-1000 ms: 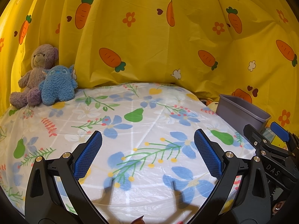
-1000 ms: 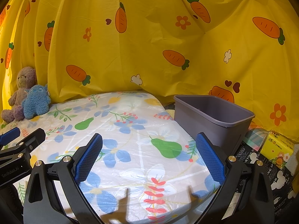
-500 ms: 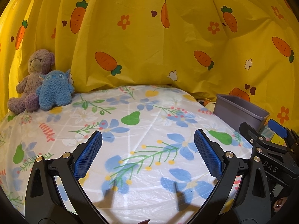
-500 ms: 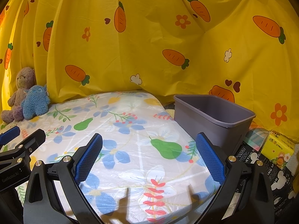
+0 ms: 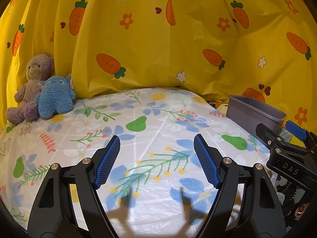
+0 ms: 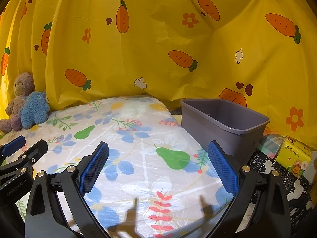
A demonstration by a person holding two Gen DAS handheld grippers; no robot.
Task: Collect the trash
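My left gripper (image 5: 156,150) is open and empty above the floral plastic cover of the bed (image 5: 150,123). My right gripper (image 6: 158,158) is open and empty near the bed's right edge. A grey plastic bin (image 6: 223,119) stands just right of the bed; it also shows in the left wrist view (image 5: 253,109). What lies inside the bin is hidden by its wall. No loose trash shows on the cover. The right gripper (image 5: 287,148) appears at the right edge of the left wrist view.
A purple teddy bear (image 5: 33,83) and a blue plush toy (image 5: 53,97) sit at the bed's far left corner. A yellow carrot-print curtain (image 6: 178,39) hangs behind. A yellow tissue pack (image 6: 295,154) and a black printed bag (image 6: 277,178) lie right of the bin.
The left gripper's jaws have narrowed somewhat, still open, and its view has shifted slightly. The right gripper has barely moved.
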